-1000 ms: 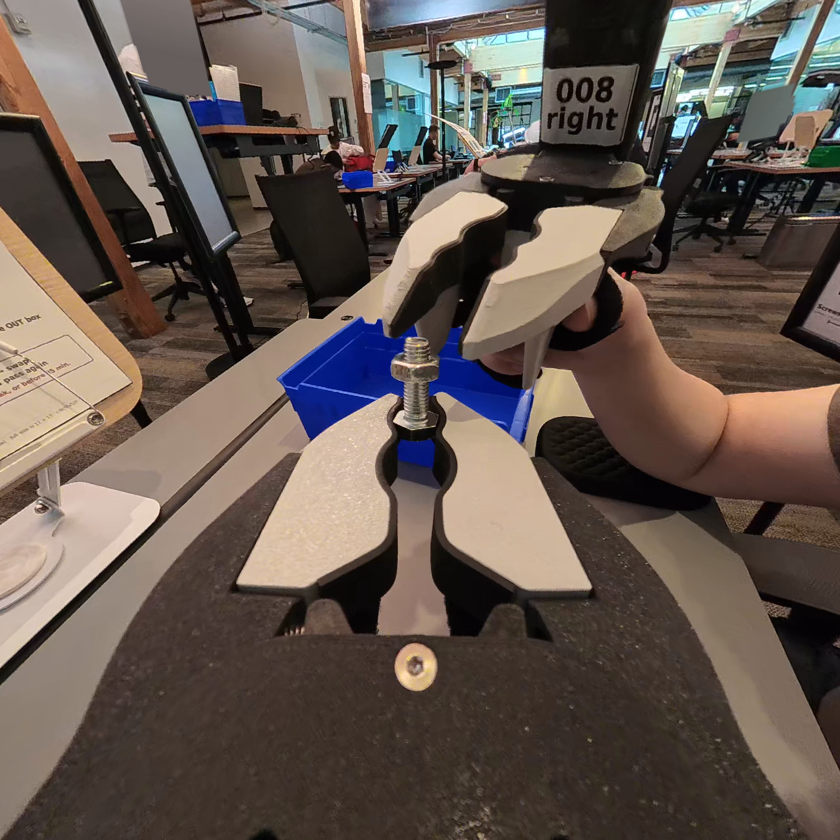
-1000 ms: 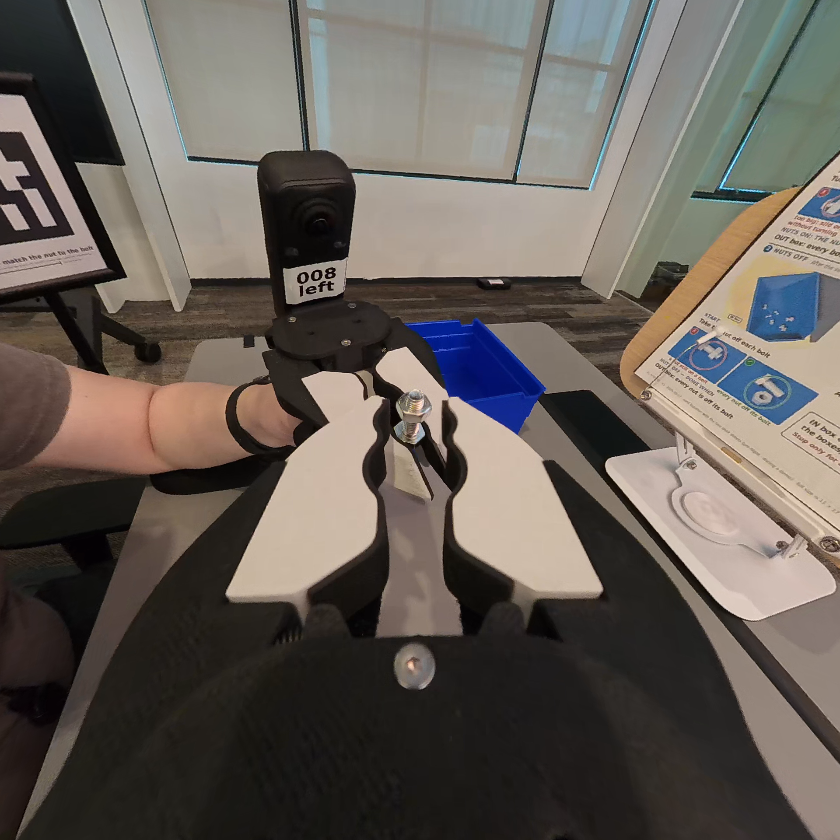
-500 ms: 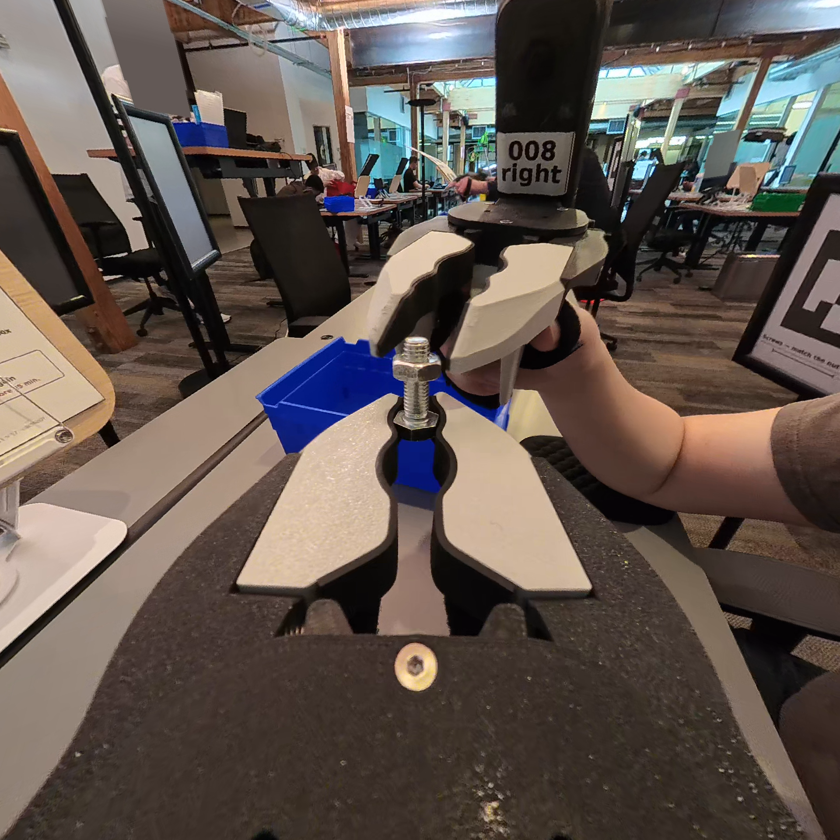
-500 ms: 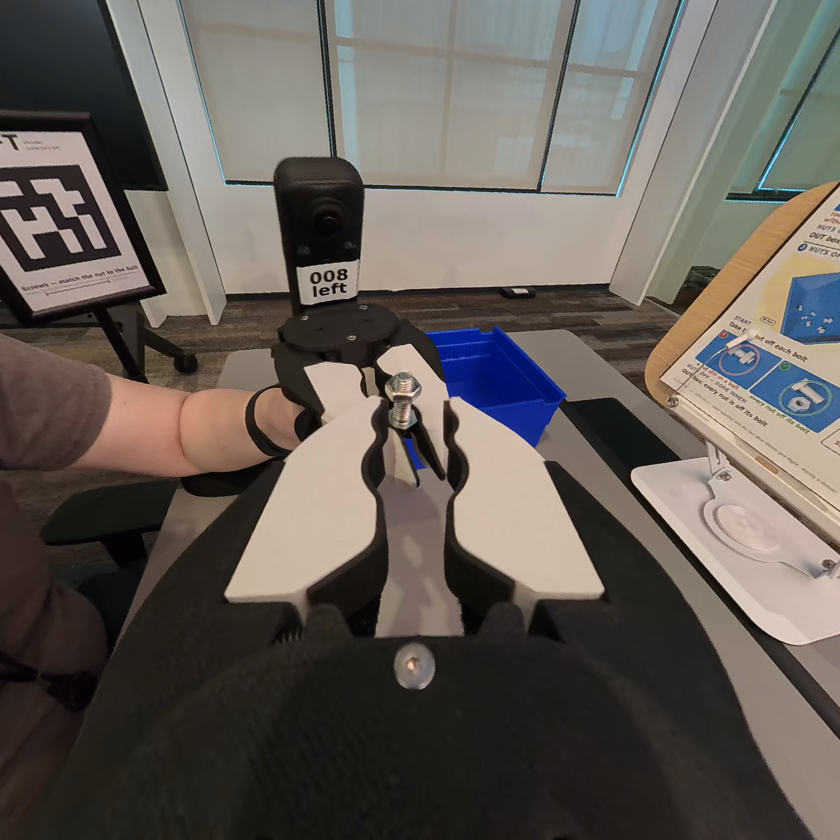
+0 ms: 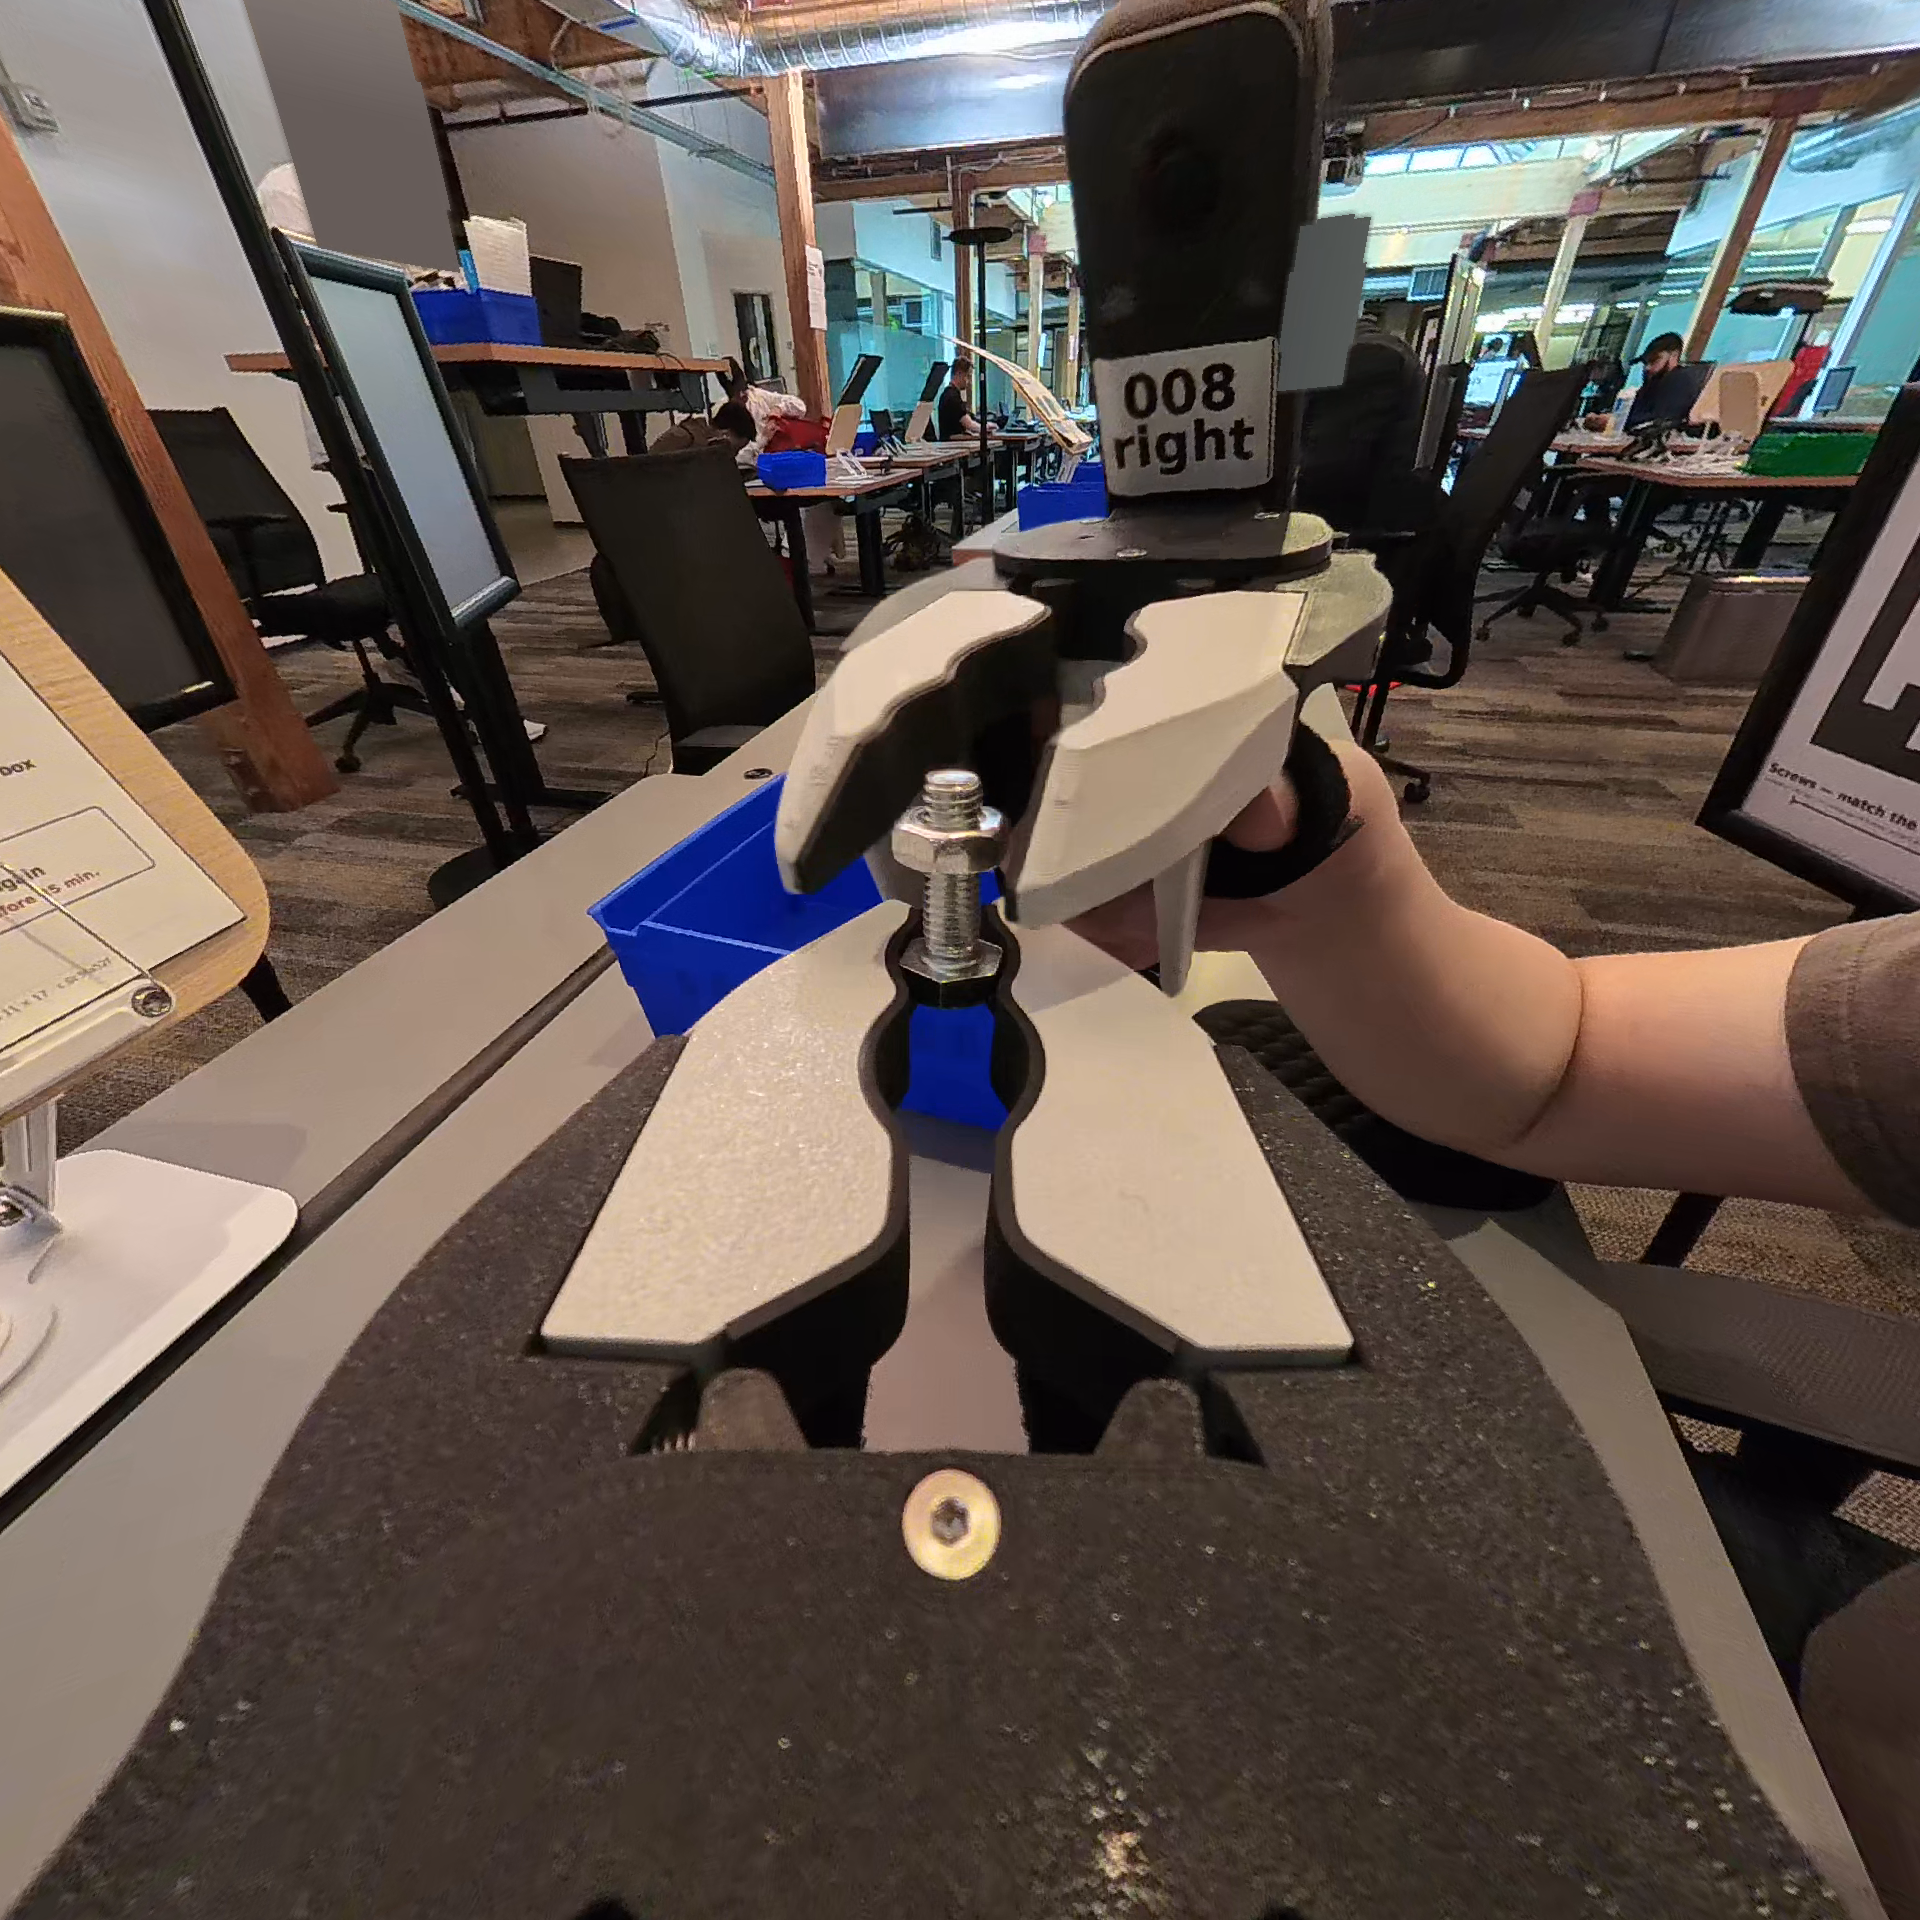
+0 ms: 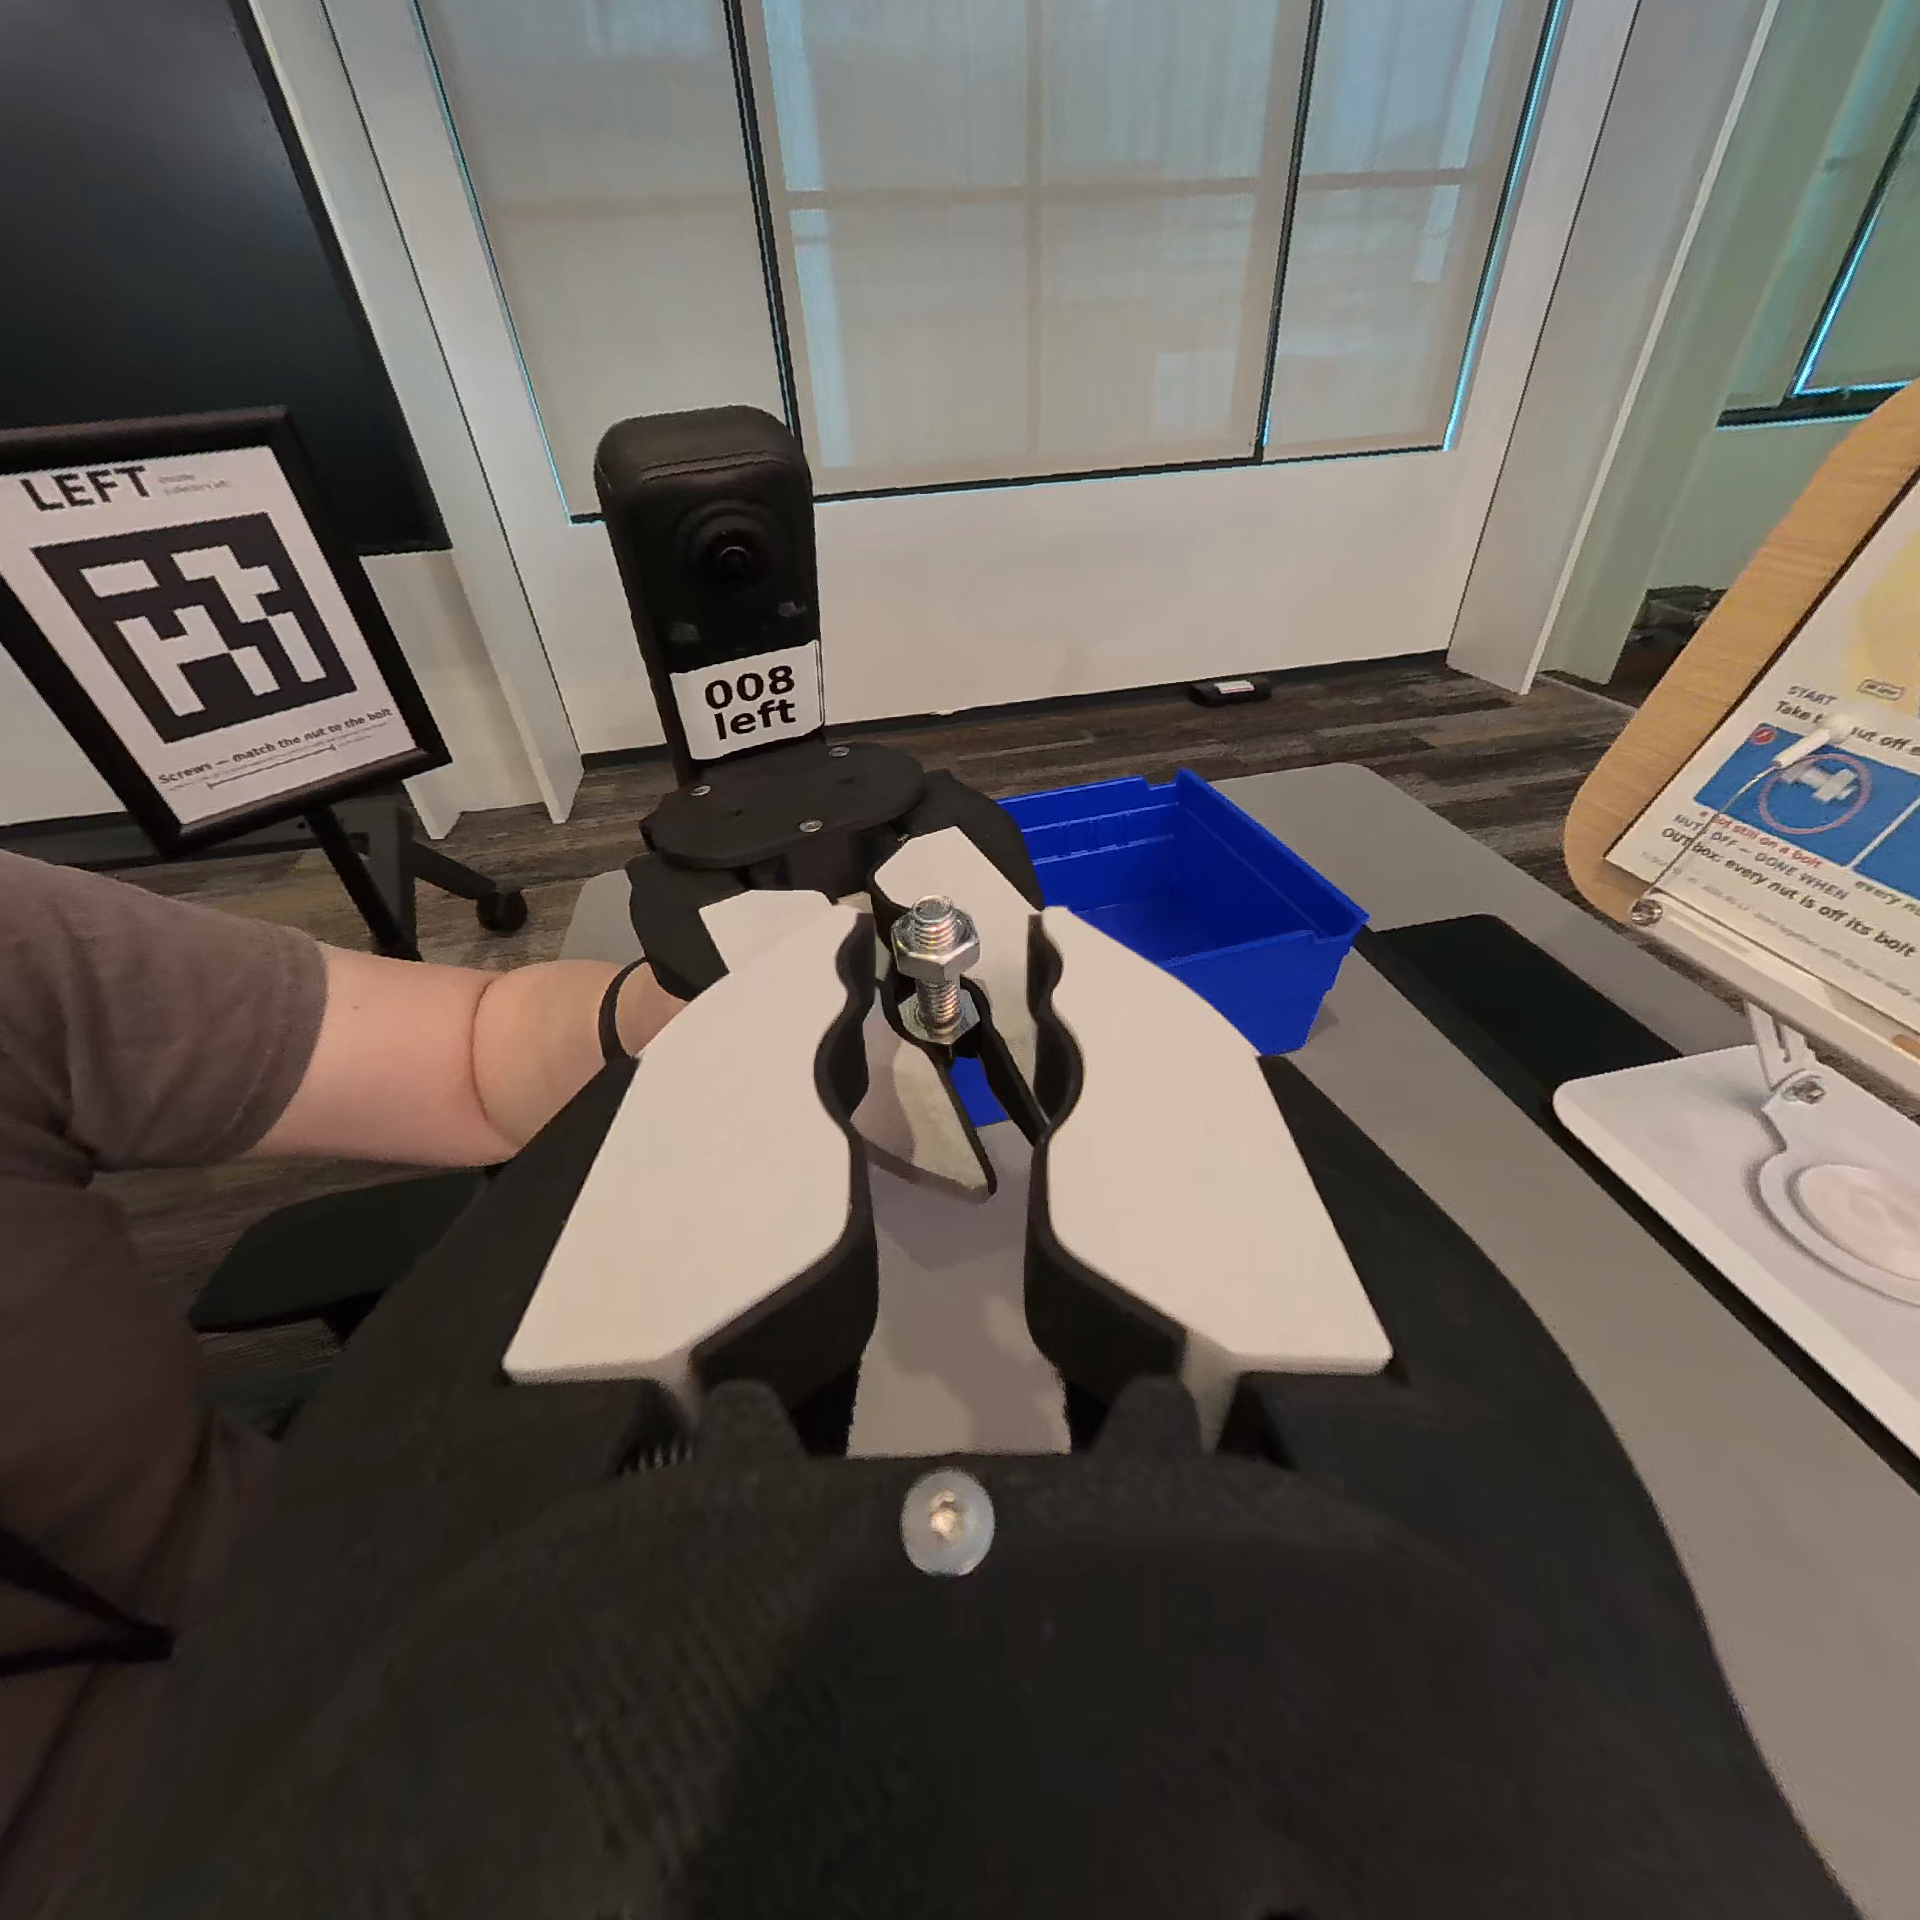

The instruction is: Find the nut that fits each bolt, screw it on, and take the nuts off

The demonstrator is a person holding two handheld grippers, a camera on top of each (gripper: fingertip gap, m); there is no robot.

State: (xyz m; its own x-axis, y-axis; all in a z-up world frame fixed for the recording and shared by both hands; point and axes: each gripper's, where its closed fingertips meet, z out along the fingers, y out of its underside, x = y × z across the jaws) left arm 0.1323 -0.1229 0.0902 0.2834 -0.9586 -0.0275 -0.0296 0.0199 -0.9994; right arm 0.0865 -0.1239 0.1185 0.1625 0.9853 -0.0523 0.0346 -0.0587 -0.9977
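A silver bolt [image 5: 949, 914] stands upright with its hex head pinched in my left gripper [image 5: 949, 940], which is shut on it. A silver nut [image 5: 949, 836] sits near the top of the thread. My right gripper [image 5: 920, 873] faces it from the other side, open, with a fingertip on either side of the nut and not clearly touching it. In the right wrist view the nut [image 6: 935, 945] lies between my right gripper's [image 6: 951, 925] fingers with a gap on both sides. The left gripper [image 6: 935, 1039] holds the bolt head below it.
A blue bin [image 5: 717, 935] stands on the grey table [image 5: 364, 1039] just behind the bolt; it also shows in the right wrist view [image 6: 1195, 914]. An instruction board on a white stand [image 6: 1766, 1195] is beside it. A black mat [image 6: 1507, 987] lies near the bin. Left tips to right tips: about 4 centimeters.
My right gripper has come down and in, so its open fingertips now flank the nut instead of hovering above and beside it. The left gripper still holds the bolt; the nut sits at the same height.
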